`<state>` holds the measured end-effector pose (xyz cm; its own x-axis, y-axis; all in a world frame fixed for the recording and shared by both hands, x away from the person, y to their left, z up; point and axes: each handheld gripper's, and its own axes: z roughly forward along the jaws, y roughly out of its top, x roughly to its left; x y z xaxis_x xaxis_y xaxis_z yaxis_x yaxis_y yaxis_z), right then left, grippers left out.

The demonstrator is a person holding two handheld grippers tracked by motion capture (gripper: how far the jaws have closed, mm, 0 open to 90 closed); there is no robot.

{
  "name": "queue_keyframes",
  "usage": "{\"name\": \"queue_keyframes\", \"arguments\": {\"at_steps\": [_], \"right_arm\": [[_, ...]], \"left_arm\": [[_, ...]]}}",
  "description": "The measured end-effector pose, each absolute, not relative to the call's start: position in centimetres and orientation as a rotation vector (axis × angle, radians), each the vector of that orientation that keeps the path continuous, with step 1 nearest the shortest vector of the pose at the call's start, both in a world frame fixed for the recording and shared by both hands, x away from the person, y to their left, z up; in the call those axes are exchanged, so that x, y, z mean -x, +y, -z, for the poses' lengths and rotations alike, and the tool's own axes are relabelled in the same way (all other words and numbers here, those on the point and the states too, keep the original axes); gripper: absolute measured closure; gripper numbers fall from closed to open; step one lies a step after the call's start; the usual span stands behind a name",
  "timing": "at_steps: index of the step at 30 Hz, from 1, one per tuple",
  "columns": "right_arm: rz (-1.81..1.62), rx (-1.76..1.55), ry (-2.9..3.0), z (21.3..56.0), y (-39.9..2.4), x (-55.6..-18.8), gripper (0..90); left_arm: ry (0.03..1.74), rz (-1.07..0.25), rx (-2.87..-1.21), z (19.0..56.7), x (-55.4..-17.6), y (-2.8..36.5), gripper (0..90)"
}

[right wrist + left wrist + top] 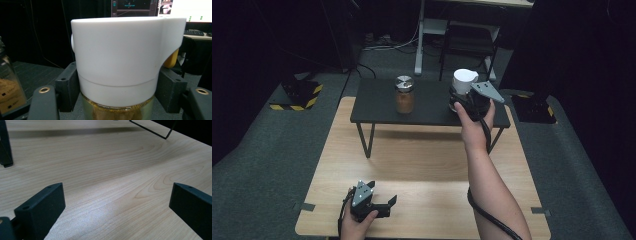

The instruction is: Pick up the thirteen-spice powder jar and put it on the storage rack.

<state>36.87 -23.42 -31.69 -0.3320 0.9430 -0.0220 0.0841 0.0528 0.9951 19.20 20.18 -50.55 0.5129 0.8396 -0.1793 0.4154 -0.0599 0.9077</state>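
right gripper [464, 102] fingers squeeze the white-lid jar [125, 62], upper right on the black shelf [377, 107]; keep it straight, go slow | left gripper [379, 206] wide open, holding nothing, low left on the bench [422, 165]

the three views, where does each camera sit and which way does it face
High view: above the person's side, looking forward and down on the wooden table and black shelf; both forearms and tongs show.
Left gripper view: on the left tongs, low over the tabletop; its black jaws stand apart.
Right gripper view: on the right tongs, level, facing the white-capped jar they clamp.
Shared: the high and right views both show that jar and the brown jar.
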Motion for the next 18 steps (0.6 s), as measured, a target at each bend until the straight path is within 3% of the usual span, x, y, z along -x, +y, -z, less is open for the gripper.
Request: {"name": "queue_keyframes", "arguments": {"at_steps": [18], "right_arm": [[-1.407,-1.043,1.524,32.9,-24.1,-36.6,30.8]], "left_arm": [[1.079,-0.501,-1.678,50.5,-19.1,20.0,0.6]]}}
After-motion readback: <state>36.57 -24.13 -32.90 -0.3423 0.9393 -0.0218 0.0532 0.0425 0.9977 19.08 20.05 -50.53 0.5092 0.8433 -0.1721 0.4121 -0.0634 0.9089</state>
